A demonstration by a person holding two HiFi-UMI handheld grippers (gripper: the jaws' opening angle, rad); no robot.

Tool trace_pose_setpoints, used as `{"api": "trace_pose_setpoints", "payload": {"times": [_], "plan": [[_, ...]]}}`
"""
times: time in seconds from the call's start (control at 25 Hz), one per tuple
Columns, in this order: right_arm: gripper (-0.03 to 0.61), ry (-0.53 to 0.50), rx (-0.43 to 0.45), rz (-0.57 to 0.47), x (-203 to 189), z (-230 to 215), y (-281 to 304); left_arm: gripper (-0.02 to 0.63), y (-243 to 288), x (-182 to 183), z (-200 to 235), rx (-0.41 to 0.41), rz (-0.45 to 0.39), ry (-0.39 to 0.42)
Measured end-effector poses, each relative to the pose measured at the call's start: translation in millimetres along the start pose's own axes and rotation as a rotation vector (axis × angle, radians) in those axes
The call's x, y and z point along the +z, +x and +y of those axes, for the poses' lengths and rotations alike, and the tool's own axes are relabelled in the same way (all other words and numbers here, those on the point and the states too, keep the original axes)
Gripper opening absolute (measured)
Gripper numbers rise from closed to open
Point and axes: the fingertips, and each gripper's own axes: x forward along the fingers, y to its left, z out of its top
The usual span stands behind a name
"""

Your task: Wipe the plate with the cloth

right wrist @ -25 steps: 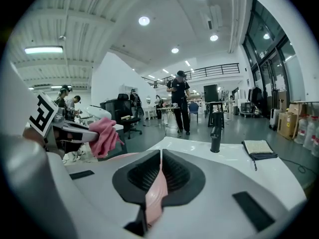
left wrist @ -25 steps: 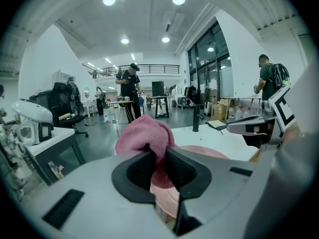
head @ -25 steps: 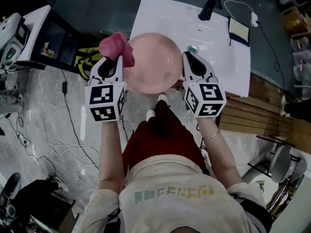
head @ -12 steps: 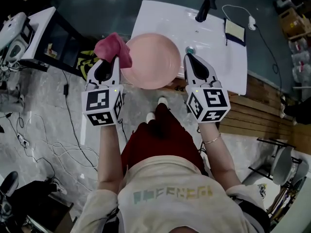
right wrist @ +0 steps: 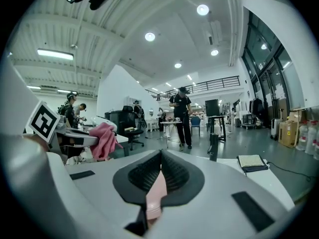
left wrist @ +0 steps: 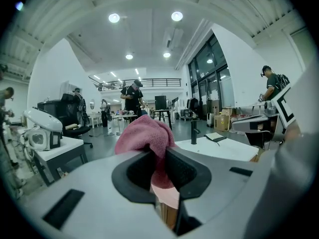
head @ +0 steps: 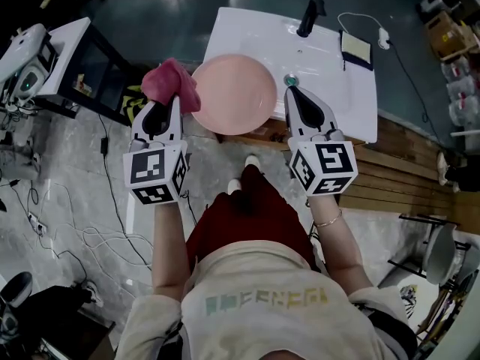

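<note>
We are clamping our left gripper's [head: 173, 102] jaws on the crumpled pink terry cloth [head: 168, 79], holding it at the left rim of the round, smooth pink plate [head: 232, 94]. Our right gripper's [head: 293, 90] jaws are pinching the plate's right edge, holding it over the near edge of the white rectangular table [head: 330, 60].

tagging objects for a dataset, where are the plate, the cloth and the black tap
plate [head: 232, 94], head view, middle of its pink face.
cloth [head: 171, 81], head view, centre of the bunched pink fabric.
black tap [head: 310, 15], head view, its upright body.
</note>
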Motion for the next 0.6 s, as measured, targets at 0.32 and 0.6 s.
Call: {"api": "trace_pose_setpoints", "payload": {"times": [0.32,0.6], "plan": [[0.037,-0.023,0.014,-0.027,8.5,12.7,-17.2,0.066,-20.3,2.8,0.9,0.004,-0.020,0.010],[0.037,-0.004,0.022,-0.008,1.4,18.6,-19.7,0.066,-27.4,-1.5,6.4,0.011,-0.017,0.010]]}}
